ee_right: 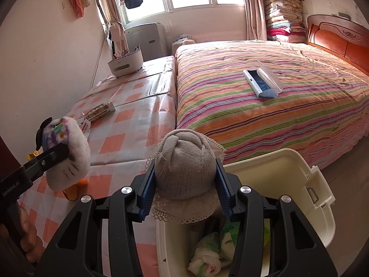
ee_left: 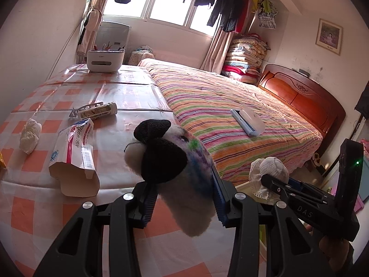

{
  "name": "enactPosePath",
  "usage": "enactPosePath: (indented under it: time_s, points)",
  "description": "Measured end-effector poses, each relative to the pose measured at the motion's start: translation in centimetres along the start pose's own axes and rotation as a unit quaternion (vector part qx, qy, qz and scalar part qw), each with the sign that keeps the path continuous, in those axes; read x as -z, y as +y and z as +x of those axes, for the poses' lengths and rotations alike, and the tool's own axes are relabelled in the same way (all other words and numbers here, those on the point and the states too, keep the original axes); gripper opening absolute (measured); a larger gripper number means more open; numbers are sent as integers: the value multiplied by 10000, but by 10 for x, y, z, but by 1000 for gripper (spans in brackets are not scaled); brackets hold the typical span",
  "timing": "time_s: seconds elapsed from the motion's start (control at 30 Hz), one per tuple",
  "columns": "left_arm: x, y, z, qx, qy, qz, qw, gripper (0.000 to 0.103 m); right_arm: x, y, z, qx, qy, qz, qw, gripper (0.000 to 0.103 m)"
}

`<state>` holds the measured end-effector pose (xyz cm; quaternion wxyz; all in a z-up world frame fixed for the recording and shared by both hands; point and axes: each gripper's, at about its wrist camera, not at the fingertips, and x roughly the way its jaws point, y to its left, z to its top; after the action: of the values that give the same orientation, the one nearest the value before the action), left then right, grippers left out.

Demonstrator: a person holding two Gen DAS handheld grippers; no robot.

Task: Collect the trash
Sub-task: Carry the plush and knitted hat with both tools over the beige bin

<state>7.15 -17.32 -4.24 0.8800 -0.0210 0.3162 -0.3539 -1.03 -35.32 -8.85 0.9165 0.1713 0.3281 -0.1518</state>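
My left gripper (ee_left: 184,191) is shut on a fuzzy white sock-like bundle (ee_left: 166,159) with black and purple patches, held above the checked table (ee_left: 129,92); this bundle (ee_right: 69,152) also shows at the left of the right wrist view. My right gripper (ee_right: 184,182) is shut on a rolled grey sock with lace trim (ee_right: 184,164), held over an open cream bin (ee_right: 276,175) that has crumpled wrappers (ee_right: 214,249) inside. On the table lie a white carton (ee_left: 73,152), a crumpled tissue (ee_left: 30,136) and a tube-shaped wrapper (ee_left: 96,112).
A bed with a striped cover (ee_left: 230,101) borders the table on the right, with a blue-and-white brush (ee_left: 248,121) lying on it. A white desk organizer (ee_left: 105,61) stands at the table's far end. The bin sits on the floor beside the table and bed.
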Motion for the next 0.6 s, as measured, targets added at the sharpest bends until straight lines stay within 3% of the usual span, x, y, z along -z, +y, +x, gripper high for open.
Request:
enactPosePath:
  time_s: [0.6]
  points:
    - [9, -39, 6, 433, 143, 336, 9984, 42, 18, -39, -24, 212, -141, 428, 9988, 46]
